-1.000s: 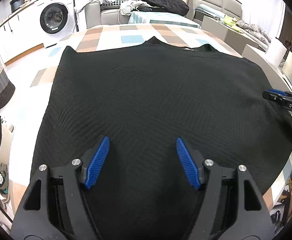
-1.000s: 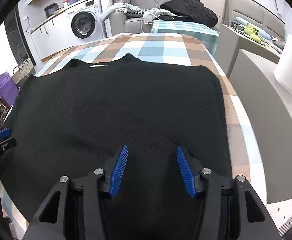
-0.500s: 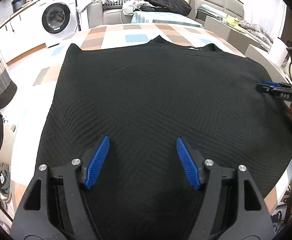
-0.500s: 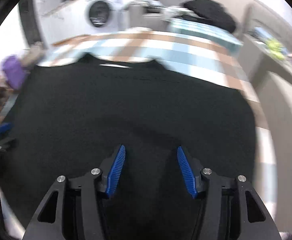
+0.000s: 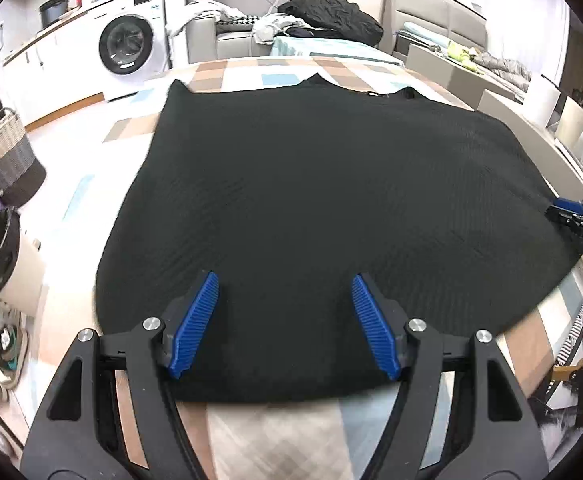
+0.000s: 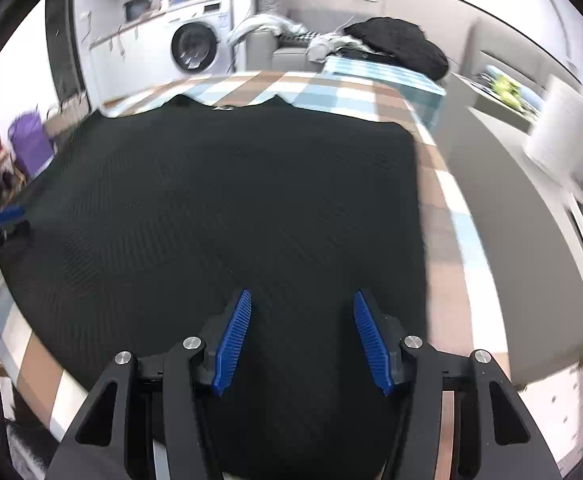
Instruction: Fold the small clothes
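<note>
With both my left tool [image 5: 284, 322] and right tool [image 6: 298, 340] gaping empty above the black garment [image 5: 311, 208] spread on the checked worktop [image 5: 251, 432], I risk pinching only its top layer, skewing the fold.

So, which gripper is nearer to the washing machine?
Left. The left gripper hangs over the black garment's near edge on the side where the washing machine stands; the right gripper is over the opposite side, farther away.
</note>
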`<state>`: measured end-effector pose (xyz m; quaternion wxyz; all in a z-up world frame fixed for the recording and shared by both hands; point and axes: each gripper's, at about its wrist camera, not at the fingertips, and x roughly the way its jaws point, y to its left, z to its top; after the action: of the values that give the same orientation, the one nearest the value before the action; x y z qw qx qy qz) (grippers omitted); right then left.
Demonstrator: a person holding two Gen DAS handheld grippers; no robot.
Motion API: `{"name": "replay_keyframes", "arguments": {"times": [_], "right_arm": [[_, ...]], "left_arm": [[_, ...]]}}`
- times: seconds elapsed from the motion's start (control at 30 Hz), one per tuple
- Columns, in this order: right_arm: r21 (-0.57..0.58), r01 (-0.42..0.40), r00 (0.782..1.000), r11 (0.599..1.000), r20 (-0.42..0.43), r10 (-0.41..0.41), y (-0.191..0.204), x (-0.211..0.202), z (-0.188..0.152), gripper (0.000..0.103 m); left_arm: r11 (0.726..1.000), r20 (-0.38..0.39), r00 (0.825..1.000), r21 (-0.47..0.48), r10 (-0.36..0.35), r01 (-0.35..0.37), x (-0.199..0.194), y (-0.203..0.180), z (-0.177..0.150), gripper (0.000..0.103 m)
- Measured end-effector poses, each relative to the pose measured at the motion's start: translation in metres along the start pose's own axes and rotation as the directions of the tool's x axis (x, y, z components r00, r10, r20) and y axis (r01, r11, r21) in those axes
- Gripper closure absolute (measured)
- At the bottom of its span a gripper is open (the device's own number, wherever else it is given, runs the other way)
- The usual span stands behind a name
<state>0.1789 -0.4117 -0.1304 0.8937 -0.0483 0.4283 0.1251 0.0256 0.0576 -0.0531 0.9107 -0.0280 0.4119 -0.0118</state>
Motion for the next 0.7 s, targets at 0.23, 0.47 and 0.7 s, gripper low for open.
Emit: {"name": "replay_keyframes", "arguments": {"times": [0.23,0.47,0.7], "right_arm": [[0.166,-0.056,0.995,0.985,0.089,0.041,-0.004,-0.03,-0.005,0.042],[0.141,-0.231,0.966,0.963,0.151,0.21,0.032,-0.028,-0.004,0.036],[0.057,-0.281,0.954,0.958,0.123,0.273,0.069,-0.02,-0.004,0.036]], "left_arm": [[0.989,0.028,0.999,-0.143,-0.046,0.05,-0.044,0.029,-0.034,0.036],[0.955,-0.011,0.999,-0.294,-0.043,0.038,-0.057,0.058,-0.062,0.036],[0.933,0.042,0.999,-0.36,-0.003,0.017,-0.036,0.057,-0.047,0.043]]}}
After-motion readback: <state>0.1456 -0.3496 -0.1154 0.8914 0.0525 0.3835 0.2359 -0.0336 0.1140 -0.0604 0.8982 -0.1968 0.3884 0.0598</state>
